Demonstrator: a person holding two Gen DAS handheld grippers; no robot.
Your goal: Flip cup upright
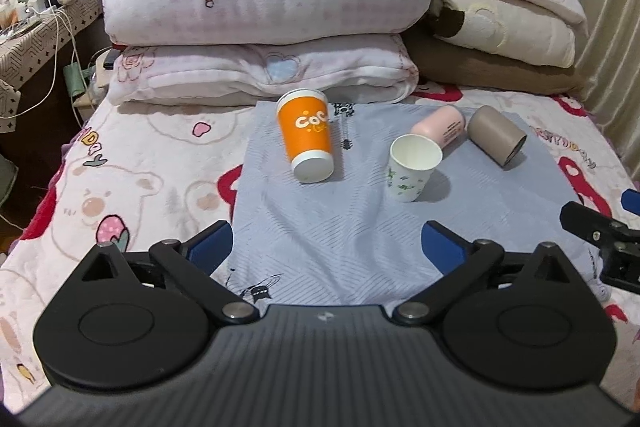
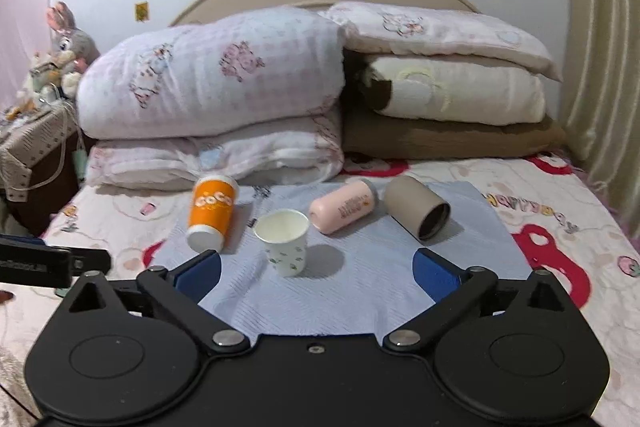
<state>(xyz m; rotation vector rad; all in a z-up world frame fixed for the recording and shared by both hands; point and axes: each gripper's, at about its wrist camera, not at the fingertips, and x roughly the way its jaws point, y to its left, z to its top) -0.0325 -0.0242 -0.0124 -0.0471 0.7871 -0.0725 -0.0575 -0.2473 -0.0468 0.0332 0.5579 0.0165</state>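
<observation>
- The left gripper (image 1: pixel 326 247) hovers low over the near part of a pale blue cloth (image 1: pixel 340 227) spread on the bed; its blue-padded fingers (image 1: pixel 210 247) are spread wide with nothing between them.
- The right gripper (image 2: pixel 316 269) is likewise spread wide and empty, its blue fingers (image 2: pixel 434 273) framing the near part of the same cloth (image 2: pixel 360 291).
- An orange paper cup (image 1: pixel 306 135) marked "CoCo" lies tipped on the cloth, its white base turned toward the cameras and its mouth toward the pillows. It sits well ahead of the left gripper's fingers, nearer the left finger's side than the right.
- In the right wrist view the orange paper cup (image 2: pixel 212 213) lies ahead of the left finger and slightly outside the gap, apart from both pads.
- A small white paper cup (image 1: pixel 412 167) with a green leaf print stands upright, mouth open upward, ahead of the left gripper's right finger; in the right wrist view this white paper cup (image 2: pixel 284 241) stands within the span of the fingers but beyond their tips.
- A pink cylinder (image 2: pixel 344 211) lies on its side behind the white cup, and a taupe cup (image 2: pixel 418 213) lies on its side just to its right, dark opening facing forward.
- Folded quilts and pillows (image 1: pixel 264 11) are stacked at the head of the bed.
</observation>
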